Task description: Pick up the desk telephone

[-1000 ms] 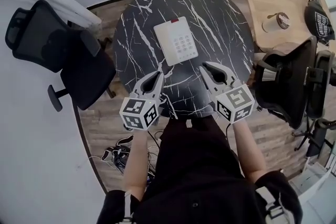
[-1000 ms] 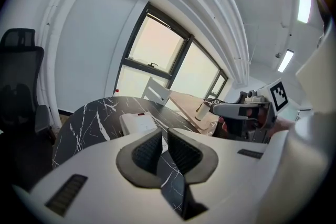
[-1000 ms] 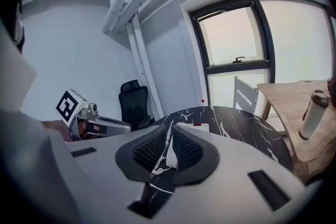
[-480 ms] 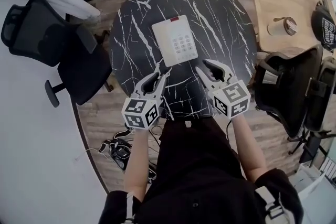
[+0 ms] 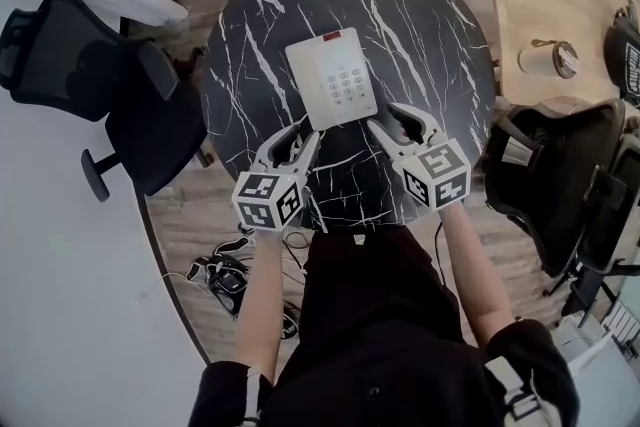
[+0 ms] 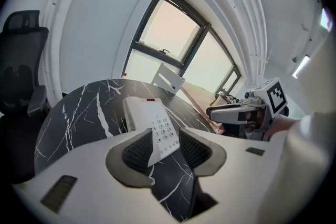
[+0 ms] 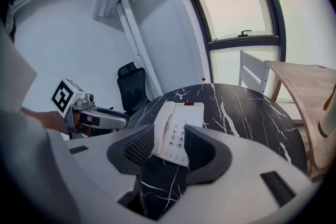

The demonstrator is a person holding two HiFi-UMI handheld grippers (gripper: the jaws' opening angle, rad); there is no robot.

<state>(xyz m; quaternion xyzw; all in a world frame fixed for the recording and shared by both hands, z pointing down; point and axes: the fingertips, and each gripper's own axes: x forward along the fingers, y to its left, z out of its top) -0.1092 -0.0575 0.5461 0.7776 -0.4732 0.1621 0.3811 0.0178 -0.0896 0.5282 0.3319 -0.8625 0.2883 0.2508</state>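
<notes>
White desk telephone [image 5: 333,78] with a grey keypad lies flat near the middle of the round black marble table [image 5: 430,25], with its handset on the left side. The left gripper [image 5: 297,137] and the right gripper [image 5: 393,122] hover just beside its near corners. Both pairs of jaws stand apart and have just been opening. No pad presses on the telephone.

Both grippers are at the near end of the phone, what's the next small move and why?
Probably slide both forward to flank the phone. The left gripper and right gripper sit just short of its near corners; their jaws have just been opening, with nothing between them yet, and the phone lies flat on the table.
</notes>
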